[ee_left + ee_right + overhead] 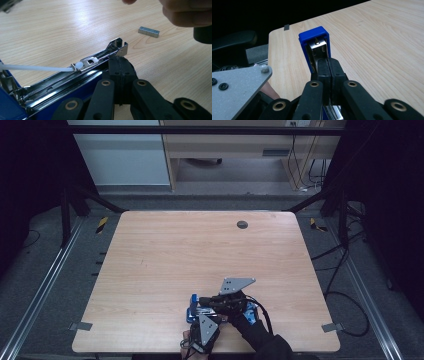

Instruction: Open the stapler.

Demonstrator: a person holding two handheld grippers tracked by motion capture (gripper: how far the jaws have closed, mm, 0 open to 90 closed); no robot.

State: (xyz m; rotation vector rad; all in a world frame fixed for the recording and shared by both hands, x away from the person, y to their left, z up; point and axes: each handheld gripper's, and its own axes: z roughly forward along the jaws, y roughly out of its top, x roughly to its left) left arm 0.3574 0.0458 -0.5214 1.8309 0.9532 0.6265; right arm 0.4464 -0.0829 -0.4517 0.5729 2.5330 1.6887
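A blue stapler lies opened out near the table's front edge. In the left gripper view its chrome magazine rail with spring and white pusher is laid bare. My left gripper is shut, its tips resting by the rail's front end. A short strip of staples lies on the wood beyond. The stapler's blue lid stands raised in the right gripper view, and my right gripper is shut with its tips against the lid's metal inner side. From above, both grippers, left and right, crowd the stapler.
A round grommet sits far back on the table. Metal brackets mark the front corners. A bare hand hovers beyond the staple strip. Floor cables trail at the right.
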